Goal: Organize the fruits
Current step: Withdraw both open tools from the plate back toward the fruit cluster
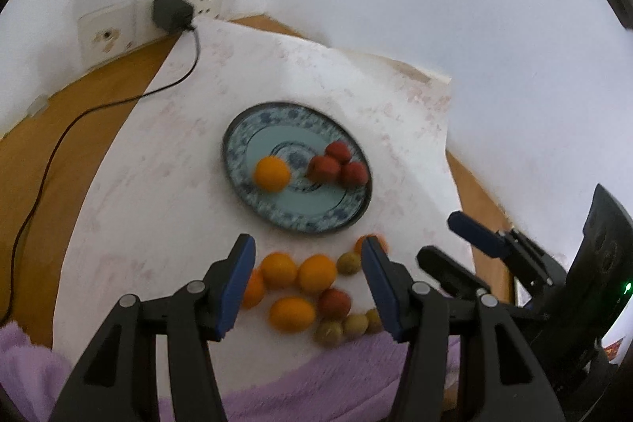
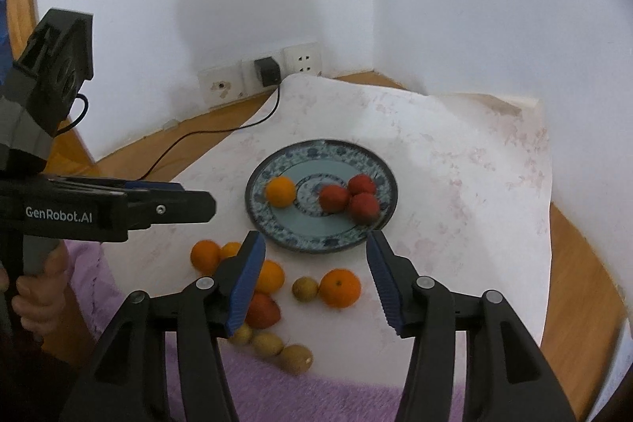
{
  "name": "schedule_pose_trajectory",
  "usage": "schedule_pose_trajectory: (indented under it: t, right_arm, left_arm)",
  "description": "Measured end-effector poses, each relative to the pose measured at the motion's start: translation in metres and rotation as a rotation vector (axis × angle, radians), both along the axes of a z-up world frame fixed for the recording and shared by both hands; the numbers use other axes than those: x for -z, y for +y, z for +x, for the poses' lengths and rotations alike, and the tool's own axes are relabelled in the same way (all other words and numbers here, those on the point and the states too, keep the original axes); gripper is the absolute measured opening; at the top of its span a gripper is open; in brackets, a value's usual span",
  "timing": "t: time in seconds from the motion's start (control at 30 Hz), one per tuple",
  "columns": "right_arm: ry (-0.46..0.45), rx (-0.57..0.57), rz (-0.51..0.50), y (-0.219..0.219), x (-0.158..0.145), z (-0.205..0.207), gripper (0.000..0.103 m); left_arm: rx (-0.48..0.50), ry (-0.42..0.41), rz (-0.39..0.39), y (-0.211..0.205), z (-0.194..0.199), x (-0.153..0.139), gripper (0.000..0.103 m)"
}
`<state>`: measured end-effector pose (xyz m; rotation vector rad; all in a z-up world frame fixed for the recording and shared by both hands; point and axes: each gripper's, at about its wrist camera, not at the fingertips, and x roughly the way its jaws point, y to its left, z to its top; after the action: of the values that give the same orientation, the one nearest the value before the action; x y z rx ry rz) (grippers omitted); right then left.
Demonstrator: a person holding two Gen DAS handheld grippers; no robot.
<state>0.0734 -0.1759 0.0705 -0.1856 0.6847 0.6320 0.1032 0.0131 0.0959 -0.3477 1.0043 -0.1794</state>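
Fruits: we see one orange [image 2: 280,191] and three red fruits [image 2: 348,198] on the patterned plate [image 2: 316,242], centre of the white sheet [image 2: 455,184]; the loose pile [image 2: 273,287] sits at the plate's 6 to 7 o'clock.
Left gripper [image 1: 307,260] spread, nothing between its fingers, over the pile; right gripper [image 2: 314,256] also spread and empty, above the plate's near rim. We've got bare sheet at the plate's 3 and 12 o'clock, wall close behind. Purple towel [image 2: 336,398] at the sheet's near edge. Several pile fruits are half hidden behind the blue pads [image 1: 237,283]; frames are motion-blurred.
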Motion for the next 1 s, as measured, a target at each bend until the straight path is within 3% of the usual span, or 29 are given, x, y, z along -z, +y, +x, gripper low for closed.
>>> schedule_pose_trajectory:
  t: [0.33,0.6,0.8,0.93,1.0]
  right_arm:
    - [0.124,0.014,0.018,-0.007,0.027,-0.008,0.055]
    - [0.217,0.038,0.022,-0.011,0.05,-0.01,0.055]
    - [0.279,0.059,-0.009,-0.015,0.07,-0.018,0.055]
    - [0.319,0.068,-0.039,-0.017,0.086,-0.025,0.055]
    - [0.298,0.072,-0.048,-0.019,0.089,-0.031,0.055]
  left_arm:
    - [-0.049,0.011,-0.028,0.017,-0.037,0.008,0.059]
    - [-0.023,0.067,0.034,0.011,-0.057,0.028,0.059]
    - [-0.023,0.106,0.021,0.01,-0.067,0.043,0.058]
    - [-0.014,0.084,0.076,0.001,-0.079,0.049,0.058]
    - [-0.006,0.076,0.087,-0.002,-0.083,0.053,0.058]
